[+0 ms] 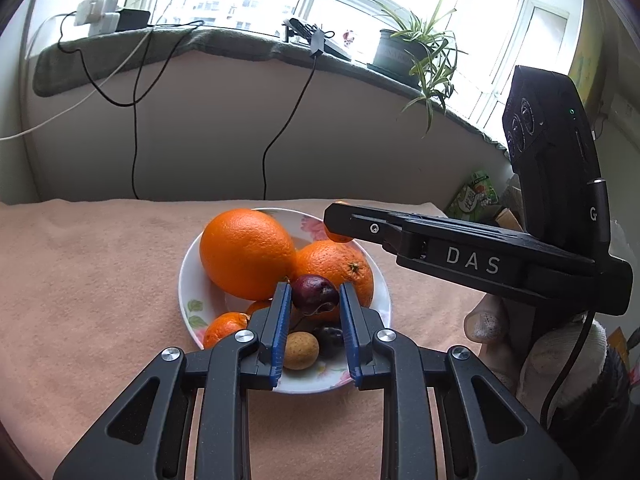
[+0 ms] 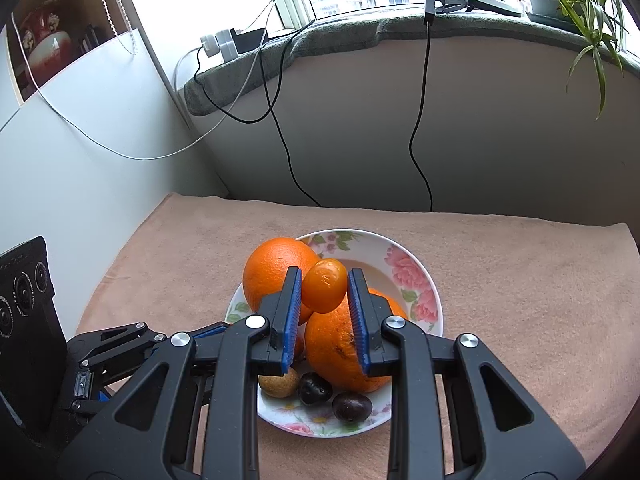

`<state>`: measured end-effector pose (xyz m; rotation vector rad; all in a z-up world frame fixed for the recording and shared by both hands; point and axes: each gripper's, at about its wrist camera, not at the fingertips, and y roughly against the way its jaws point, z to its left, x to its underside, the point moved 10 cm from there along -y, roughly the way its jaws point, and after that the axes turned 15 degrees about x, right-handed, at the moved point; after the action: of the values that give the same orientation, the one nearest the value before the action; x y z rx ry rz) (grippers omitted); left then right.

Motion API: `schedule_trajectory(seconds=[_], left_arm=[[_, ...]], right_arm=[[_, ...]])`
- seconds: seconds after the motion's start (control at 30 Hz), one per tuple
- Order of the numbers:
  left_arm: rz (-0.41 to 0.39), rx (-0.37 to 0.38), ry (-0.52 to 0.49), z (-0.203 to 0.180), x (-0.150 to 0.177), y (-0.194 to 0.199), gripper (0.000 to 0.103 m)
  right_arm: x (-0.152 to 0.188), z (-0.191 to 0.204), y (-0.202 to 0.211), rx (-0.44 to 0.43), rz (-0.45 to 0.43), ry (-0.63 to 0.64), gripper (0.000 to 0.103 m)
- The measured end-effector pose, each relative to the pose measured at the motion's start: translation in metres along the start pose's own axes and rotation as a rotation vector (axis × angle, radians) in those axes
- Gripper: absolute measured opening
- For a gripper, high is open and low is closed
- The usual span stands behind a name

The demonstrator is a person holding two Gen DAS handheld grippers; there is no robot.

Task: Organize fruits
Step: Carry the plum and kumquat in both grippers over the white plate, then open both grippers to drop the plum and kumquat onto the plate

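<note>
A floral white plate (image 1: pixel 188 280) (image 2: pixel 424 280) sits on the peach cloth. It holds a large orange (image 1: pixel 246 252) (image 2: pixel 276 268), a second orange (image 1: pixel 336 264) (image 2: pixel 332 348), a small tangerine (image 1: pixel 224 328), a tan longan (image 1: pixel 300 350) (image 2: pixel 278 384) and dark plums (image 2: pixel 314 388). My left gripper (image 1: pixel 315 290) is shut on a dark red plum (image 1: pixel 314 288) above the plate. My right gripper (image 2: pixel 324 290) is shut on a small kumquat (image 2: pixel 324 284) above the oranges. The right gripper also shows in the left wrist view (image 1: pixel 340 218).
The peach cloth (image 1: pixel 100 280) (image 2: pixel 520 280) covers the table. A wall with hanging black cables (image 1: pixel 276 140) stands behind. A windowsill holds a potted plant (image 1: pixel 416 52) and chargers (image 1: pixel 100 14). A gloved hand (image 1: pixel 560 344) is at the right.
</note>
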<state>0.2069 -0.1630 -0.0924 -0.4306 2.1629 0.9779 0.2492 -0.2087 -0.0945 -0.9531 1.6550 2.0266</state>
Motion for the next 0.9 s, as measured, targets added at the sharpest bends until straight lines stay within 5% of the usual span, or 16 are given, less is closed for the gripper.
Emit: schedule_trajectory(seconds=[0.43, 0.6, 0.9], left_arm=[[-0.005, -0.003, -0.001, 0.002, -0.0011, -0.0008, 0.031], [-0.006, -0.003, -0.003, 0.0023, -0.0003, 0.0004, 0.031], [-0.008, -0.006, -0.002, 0.0035, 0.0, 0.0005, 0.039]], right_arm=[[-0.0002, 0.0036, -0.0007, 0.002, -0.002, 0.013, 0.025], [-0.0016, 0.0039, 0.0015, 0.002, -0.012, 0.011, 0.037], [-0.0006, 0.0042, 0.0003, 0.005, -0.007, 0.011, 0.038]])
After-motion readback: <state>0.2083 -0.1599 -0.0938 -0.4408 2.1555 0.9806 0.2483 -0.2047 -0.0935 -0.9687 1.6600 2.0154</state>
